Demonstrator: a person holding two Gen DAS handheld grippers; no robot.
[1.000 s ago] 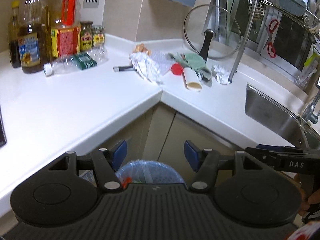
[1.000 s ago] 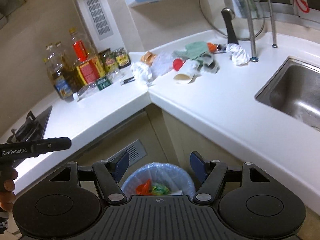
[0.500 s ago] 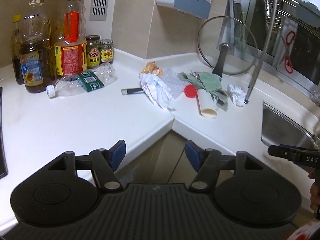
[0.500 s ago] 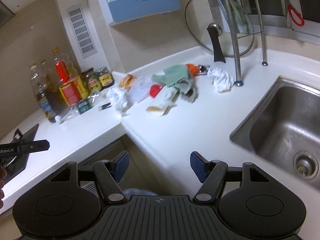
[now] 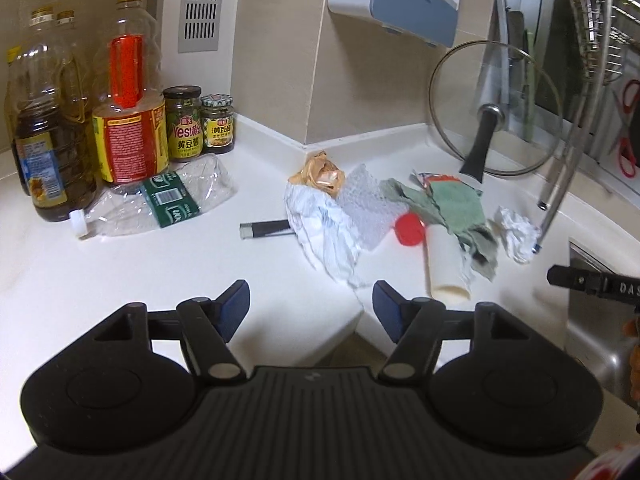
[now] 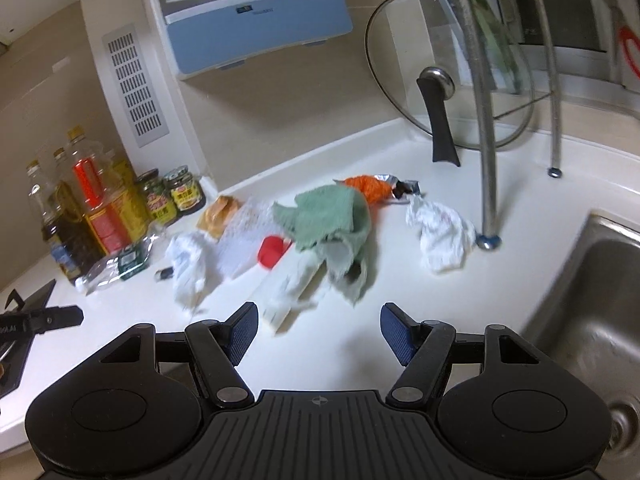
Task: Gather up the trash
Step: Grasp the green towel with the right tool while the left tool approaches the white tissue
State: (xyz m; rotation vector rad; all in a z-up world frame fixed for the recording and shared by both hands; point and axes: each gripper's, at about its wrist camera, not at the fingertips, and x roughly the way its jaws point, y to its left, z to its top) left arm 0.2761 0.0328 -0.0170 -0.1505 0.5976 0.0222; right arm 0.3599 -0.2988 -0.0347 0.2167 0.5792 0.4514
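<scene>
From the left wrist camera, your left gripper hangs over the inner corner of the white counter, its jaws opening with nothing between them. The trash lies ahead in a loose heap: a crumpled white wrapper nearest you, a tan paper scrap behind it, a clear bubbled sheet, a red cap, a pale paper cup on its side, a green rag and a white paper ball. The risk here is reach. A squashed water bottle lies just beside the upright oil bottles and jars; sweep wide to the left and you could knock those over. The small dark stick half under the wrapper may get dragged along or flicked off the edge. The gripper tilts moderately downward toward the pile, roughly level side to side.

From the right wrist camera, your right gripper is spread and empty, pointed down at the cup and the rag. The layers overlap, so a pinch could lift only the top piece and scatter the rest. The glass lid leaning behind and the rack leg beside the paper ball could be bumped, and the sink is close on your right, where loose scraps may slide in.
</scene>
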